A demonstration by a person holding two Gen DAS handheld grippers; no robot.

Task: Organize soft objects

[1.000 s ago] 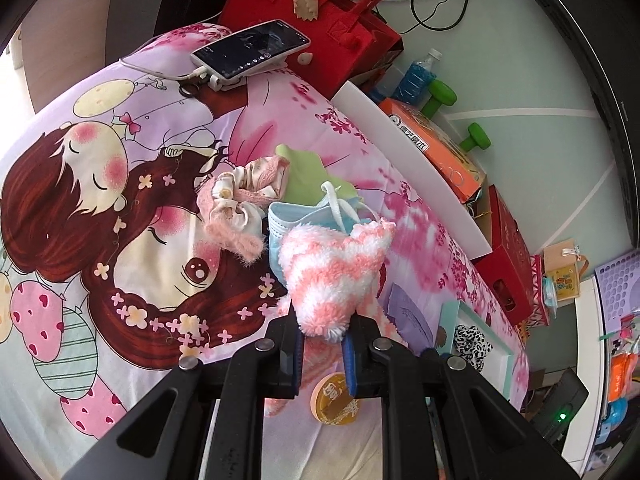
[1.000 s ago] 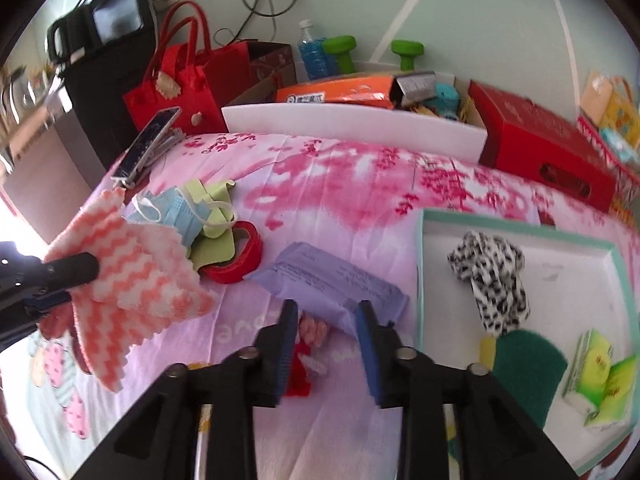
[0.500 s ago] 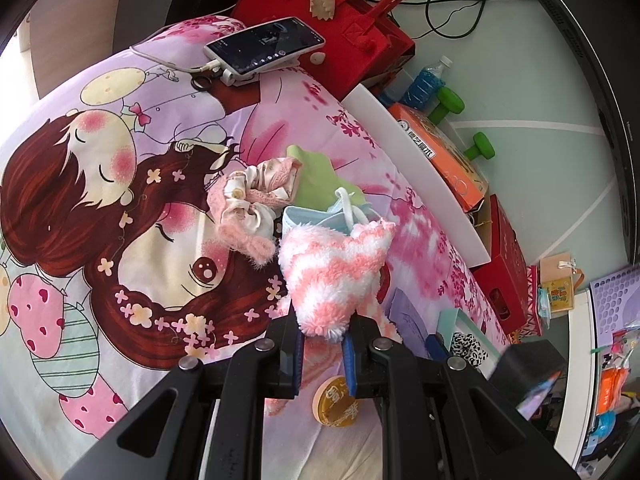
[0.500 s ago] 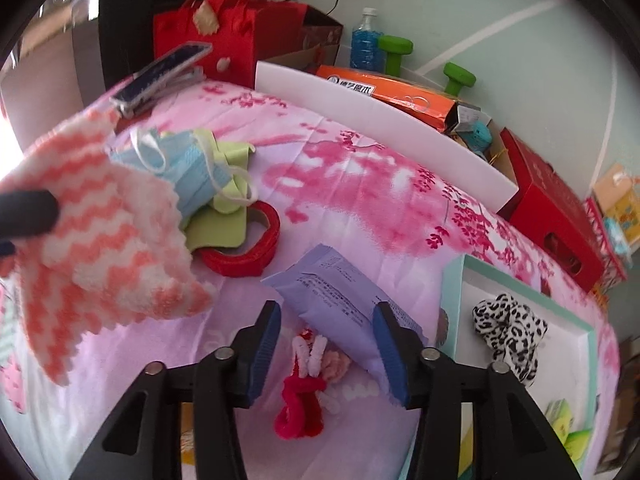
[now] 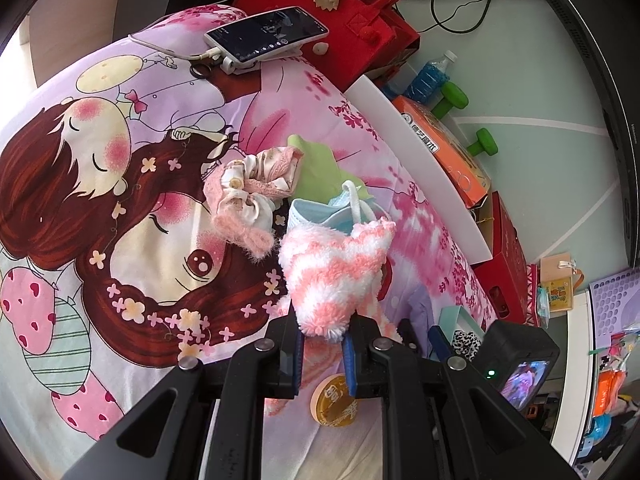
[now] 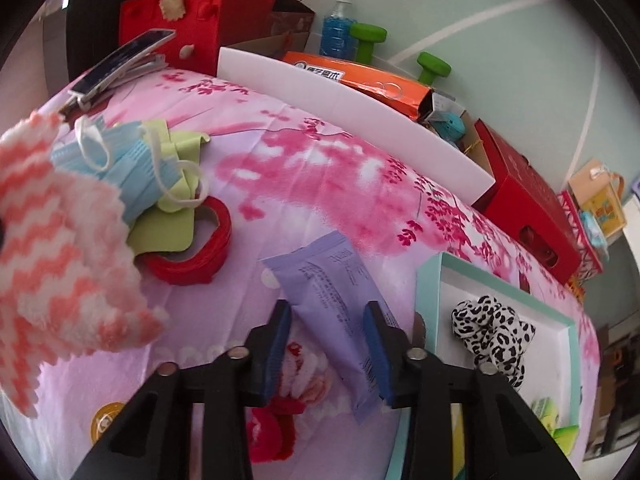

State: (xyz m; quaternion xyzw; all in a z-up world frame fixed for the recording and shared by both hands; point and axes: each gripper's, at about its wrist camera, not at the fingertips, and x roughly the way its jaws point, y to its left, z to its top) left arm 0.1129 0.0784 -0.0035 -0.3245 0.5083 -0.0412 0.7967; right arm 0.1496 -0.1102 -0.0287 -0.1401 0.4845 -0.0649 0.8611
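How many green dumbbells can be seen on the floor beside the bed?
2. One green dumbbell stands next to the blue bottle; the other dumbbell stands behind the orange box. The white board may hide more.

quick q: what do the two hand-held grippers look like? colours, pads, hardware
Both match. The left hand-held gripper and right hand-held gripper each have matte black angular plastic arms with cut-out windows, round silver fasteners at the joints, and flat blue pads lining the inner finger faces. No cables, labels or sleeves visible. The left view also shows the right unit's black camera, screen lit, with a green LED.
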